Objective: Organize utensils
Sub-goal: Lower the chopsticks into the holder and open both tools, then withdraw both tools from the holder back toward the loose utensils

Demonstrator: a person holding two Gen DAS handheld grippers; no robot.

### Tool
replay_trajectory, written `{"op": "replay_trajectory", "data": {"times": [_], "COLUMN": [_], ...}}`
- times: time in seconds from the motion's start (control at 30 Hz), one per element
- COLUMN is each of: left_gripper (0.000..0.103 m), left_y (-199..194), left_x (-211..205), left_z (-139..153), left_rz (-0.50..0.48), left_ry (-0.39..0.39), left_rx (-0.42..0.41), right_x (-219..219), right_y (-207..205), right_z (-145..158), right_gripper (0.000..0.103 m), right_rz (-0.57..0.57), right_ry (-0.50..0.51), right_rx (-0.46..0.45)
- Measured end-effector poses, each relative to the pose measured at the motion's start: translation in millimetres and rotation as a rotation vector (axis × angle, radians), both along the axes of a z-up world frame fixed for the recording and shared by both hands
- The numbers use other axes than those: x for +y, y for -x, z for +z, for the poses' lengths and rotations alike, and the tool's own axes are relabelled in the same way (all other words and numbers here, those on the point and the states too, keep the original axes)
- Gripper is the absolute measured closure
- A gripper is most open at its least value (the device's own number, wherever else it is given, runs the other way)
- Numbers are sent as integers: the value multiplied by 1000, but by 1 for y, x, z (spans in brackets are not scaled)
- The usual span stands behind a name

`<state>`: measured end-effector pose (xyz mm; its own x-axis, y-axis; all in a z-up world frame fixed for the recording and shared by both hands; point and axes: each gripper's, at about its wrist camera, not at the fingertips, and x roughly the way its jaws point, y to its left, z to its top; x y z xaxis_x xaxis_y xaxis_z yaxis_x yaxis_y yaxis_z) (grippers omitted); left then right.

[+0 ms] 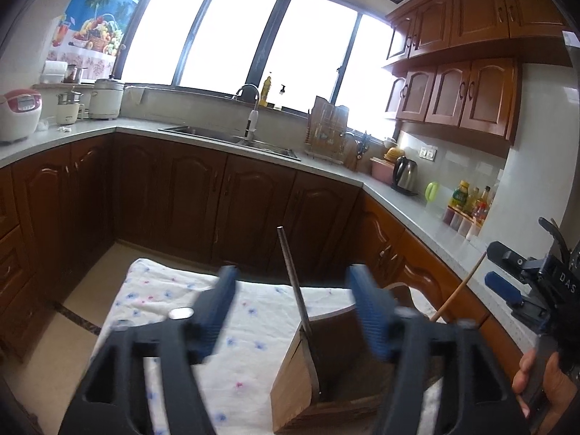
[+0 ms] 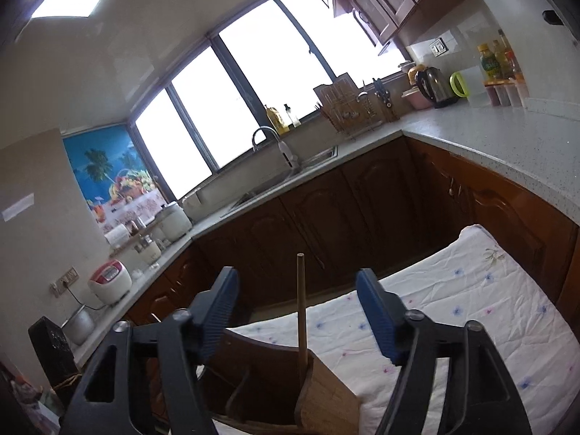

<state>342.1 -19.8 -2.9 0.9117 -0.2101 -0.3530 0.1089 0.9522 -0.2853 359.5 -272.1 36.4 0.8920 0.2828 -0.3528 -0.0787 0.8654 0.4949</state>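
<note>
A wooden utensil holder (image 1: 290, 380) stands on a table under a white flowered cloth (image 1: 163, 297). A thin metal utensil handle (image 1: 290, 264) rises out of it, between the fingers of my left gripper (image 1: 293, 272). That gripper is open and its blue pads stay clear of the handle. In the right wrist view a wooden handle (image 2: 301, 308) stands upright in the holder (image 2: 326, 398). My right gripper (image 2: 297, 276) is open around it without touching. The left wrist view also shows the wooden handle (image 1: 460, 286), the right gripper (image 1: 494, 267) and a hand (image 1: 536, 373).
Brown cabinets (image 1: 217, 199) and a grey L-shaped counter (image 1: 417, 214) surround the table. There is a sink with a tap (image 1: 250, 116), a dish rack (image 1: 326, 130), a kettle (image 1: 406, 174), bottles (image 1: 467, 199) and a rice cooker (image 1: 18, 112). Floor (image 1: 87, 290) shows at the left.
</note>
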Motion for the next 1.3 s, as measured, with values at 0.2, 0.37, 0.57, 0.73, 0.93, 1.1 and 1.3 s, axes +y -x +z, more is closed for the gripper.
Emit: {"op": "replay_trajectory", "data": {"times": [0.2,0.37,0.57,0.73,0.93,1.1,1.3], "left_gripper": [15,10,2,2,2,2,2], "left_y": [30,60,92,118,146,163,172], "left_x": [16,23,26,35,46,48,43], "left_z": [5,12,18,18,11,5,-2], "left_rz": [24,30,35,19,9,-4,-19], "left_ry": [23,13,-3,5,-13,-12,-41], "left_rx": [33,68,122,170,232,282,313], "right_x": [-3,-1,6,2,-4,-7,-4], "right_y": [27,55,90,123,157,179,200], "right_z": [7,8,-2,-16,-30,-41,-56], "right_gripper": [21,17,6,6,6,6,6], "right_rz": [15,31,71,62,28,7,-3], "right_ry": [-20,-21,-11,-26,-15,15,56], "right_rx": [1,5,40,82,126,164,222]}}
